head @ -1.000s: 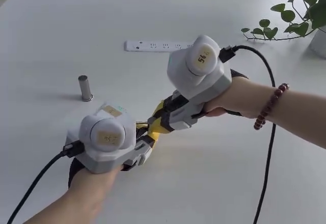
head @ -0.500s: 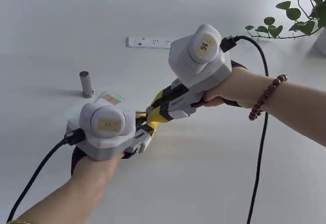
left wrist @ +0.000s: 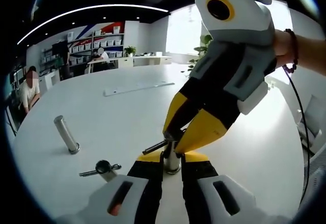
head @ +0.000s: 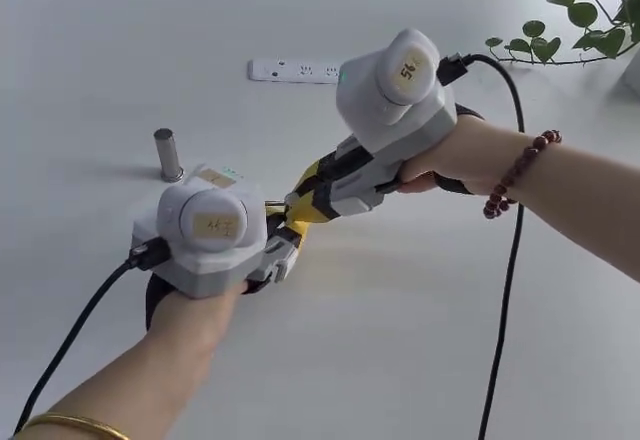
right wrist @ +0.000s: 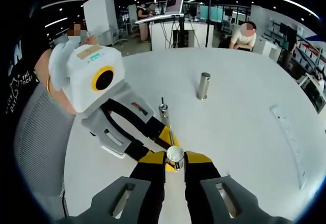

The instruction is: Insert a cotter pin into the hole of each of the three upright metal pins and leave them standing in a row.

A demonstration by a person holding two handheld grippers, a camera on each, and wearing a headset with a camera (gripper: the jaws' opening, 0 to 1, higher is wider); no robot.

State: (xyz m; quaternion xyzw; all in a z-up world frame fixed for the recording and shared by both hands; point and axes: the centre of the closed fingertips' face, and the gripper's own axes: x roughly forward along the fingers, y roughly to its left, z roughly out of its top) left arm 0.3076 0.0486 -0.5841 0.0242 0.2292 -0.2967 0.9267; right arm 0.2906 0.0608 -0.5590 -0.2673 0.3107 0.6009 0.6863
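My left gripper [head: 277, 224] and right gripper [head: 298, 206] meet tip to tip above the white table. In the left gripper view my left gripper [left wrist: 172, 159] is shut on a short metal pin [left wrist: 171, 155], flanged end toward the camera. The right gripper's yellow fingers [left wrist: 196, 127] come in from the upper right, pinched on a cotter pin [left wrist: 154, 146] whose shaft sticks out beside the metal pin. In the right gripper view the metal pin's round end [right wrist: 174, 154] sits at my right gripper [right wrist: 174, 159]. A second metal pin with a cotter pin through it [left wrist: 104, 168] stands nearby. A bare third pin [head: 167, 154] stands farther left.
A white power strip [head: 295, 70] lies at the back of the table [head: 400, 340]. A leafy plant [head: 585, 15] reaches in at the back right. Black cables [head: 505, 290] trail from both grippers. People sit at desks in the background.
Both grippers stay joined tip to tip. The picture has shifted with the head, and the standing pin has not moved on the table.
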